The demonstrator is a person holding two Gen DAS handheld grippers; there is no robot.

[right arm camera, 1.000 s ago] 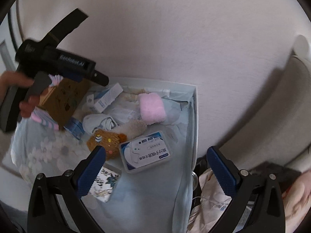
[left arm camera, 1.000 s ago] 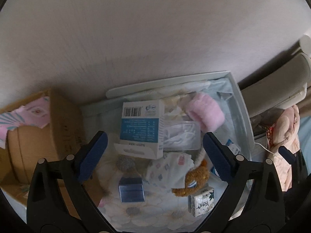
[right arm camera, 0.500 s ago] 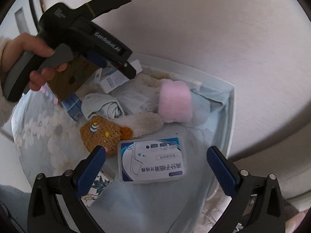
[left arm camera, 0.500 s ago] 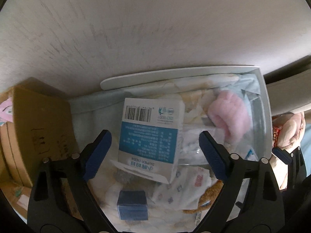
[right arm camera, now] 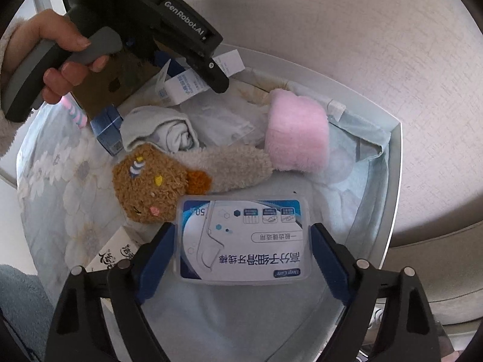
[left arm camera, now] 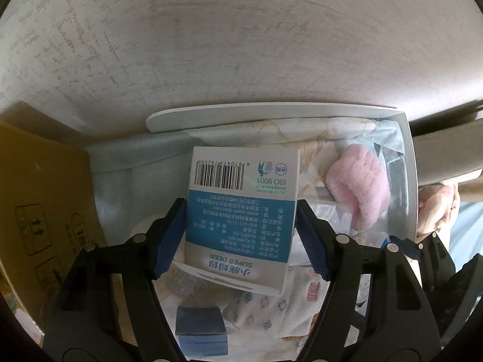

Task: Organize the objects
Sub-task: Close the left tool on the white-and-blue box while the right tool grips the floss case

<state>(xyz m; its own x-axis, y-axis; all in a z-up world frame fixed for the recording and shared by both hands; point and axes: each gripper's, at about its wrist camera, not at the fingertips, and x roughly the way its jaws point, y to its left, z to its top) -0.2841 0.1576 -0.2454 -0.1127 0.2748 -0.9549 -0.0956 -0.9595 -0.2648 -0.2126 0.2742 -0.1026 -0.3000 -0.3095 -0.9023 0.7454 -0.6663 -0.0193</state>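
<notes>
Both grippers lowered onto boxes, jaws closing.

Down from a higher hover a second ago: left gripper (left arm camera: pixel 240 235) narrowing around the blue-and-white carton (left arm camera: pixel 241 217), pads at or just off its sides, firm contact not certain; right gripper (right arm camera: pixel 241 253) closing with the clear floss-pick box (right arm camera: pixel 244 238) between the pads, gaps visible on both sides. Both boxes lying on the bedding in the white tray (right arm camera: pixel 395 181), beside the pink fluffy roll (right arm camera: pixel 297 132) and brown plush toy (right arm camera: pixel 148 184). Probably two pickups about to begin.

Floral bedsheet (right arm camera: pixel 60 187), plush bear (right arm camera: pixel 148 184), floss box (right arm camera: pixel 244 241), pink sock (right arm camera: pixel 297 132)
</notes>
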